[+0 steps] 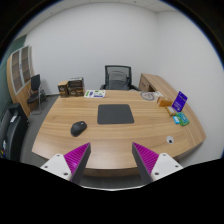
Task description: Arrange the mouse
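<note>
Tongs [111,160] open above desk [60,140] edge; mouse [78,128] beyond, left of mousepad [115,113].

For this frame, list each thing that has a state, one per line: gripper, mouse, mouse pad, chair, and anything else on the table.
gripper: jaws open, empty, held above the table's near edge
mouse: resting on the table, left of the mouse pad, untouched
mouse pad: lying flat, nothing on it
chair: upright, unoccupied, behind the table
purple sign: standing upright

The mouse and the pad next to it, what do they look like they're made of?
Mouse: likely black plastic, smooth rounded shell. Mouse pad: dark, flat and matte, probably cloth or rubber. Both lie on the table, beyond the open gripper.
</note>
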Available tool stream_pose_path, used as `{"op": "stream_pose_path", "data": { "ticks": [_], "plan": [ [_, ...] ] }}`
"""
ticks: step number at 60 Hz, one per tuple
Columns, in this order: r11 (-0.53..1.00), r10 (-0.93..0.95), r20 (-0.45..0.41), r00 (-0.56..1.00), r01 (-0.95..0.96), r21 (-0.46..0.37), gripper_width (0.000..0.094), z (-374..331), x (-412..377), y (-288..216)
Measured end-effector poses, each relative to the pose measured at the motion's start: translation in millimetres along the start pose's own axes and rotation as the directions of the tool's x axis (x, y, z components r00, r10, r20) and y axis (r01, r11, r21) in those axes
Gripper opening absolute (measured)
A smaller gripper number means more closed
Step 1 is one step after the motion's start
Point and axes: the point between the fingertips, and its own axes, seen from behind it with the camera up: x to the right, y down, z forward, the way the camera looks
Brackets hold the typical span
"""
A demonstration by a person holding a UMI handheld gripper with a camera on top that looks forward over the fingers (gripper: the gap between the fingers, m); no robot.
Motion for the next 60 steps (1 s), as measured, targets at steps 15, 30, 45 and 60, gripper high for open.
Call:
{"op": "stream_pose_path", "data": {
  "ticks": [15, 30, 45, 60],
  "plan": [
    [1.000, 0.025, 0.015, 1.000, -0.024, -0.015, 0.0861, 33, -2, 7],
    [1.000, -0.007, 0.053, 0.999, 0.008, -0.021, 0.0859, 76, -50, 16],
    [0.999, -0.033, 0.117, 0.993, 0.034, -0.011, 0.0859, 135, -133, 21],
    [0.999, -0.018, 0.116, 0.993, 0.022, -0.034, 0.0862, 208, -191, 28]
  ]
}}
